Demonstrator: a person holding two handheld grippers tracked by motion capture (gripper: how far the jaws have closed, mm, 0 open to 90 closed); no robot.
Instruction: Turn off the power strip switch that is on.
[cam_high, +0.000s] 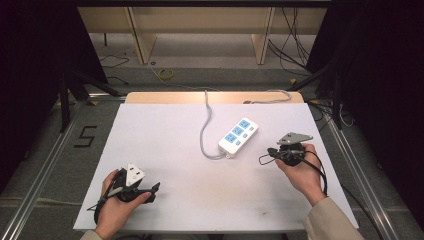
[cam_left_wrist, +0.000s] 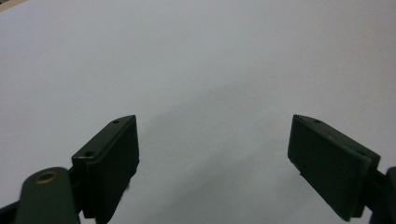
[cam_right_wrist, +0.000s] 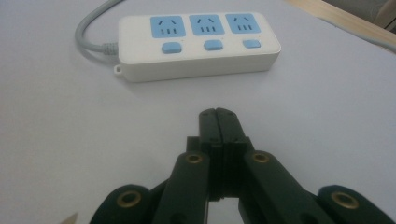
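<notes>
A white power strip (cam_high: 238, 135) with three blue sockets and blue switches lies right of centre on the white table top (cam_high: 165, 145); its grey cable (cam_high: 205, 125) runs back off the far edge. In the right gripper view the power strip (cam_right_wrist: 196, 44) lies just ahead of my right gripper (cam_right_wrist: 217, 114), whose jaws are pressed together with nothing between them. My right gripper (cam_high: 264, 159) sits to the right of the strip, a short gap away. My left gripper (cam_high: 152, 192) rests at the near left, far from the strip; its jaws stand wide apart over bare table, left gripper (cam_left_wrist: 215, 154).
The table's wooden far edge (cam_high: 215, 97) borders open floor with loose cables (cam_high: 165, 74). Metal frame rails (cam_high: 45, 165) run along both sides of the table. A "5" mark (cam_high: 85, 136) is taped on the floor at left.
</notes>
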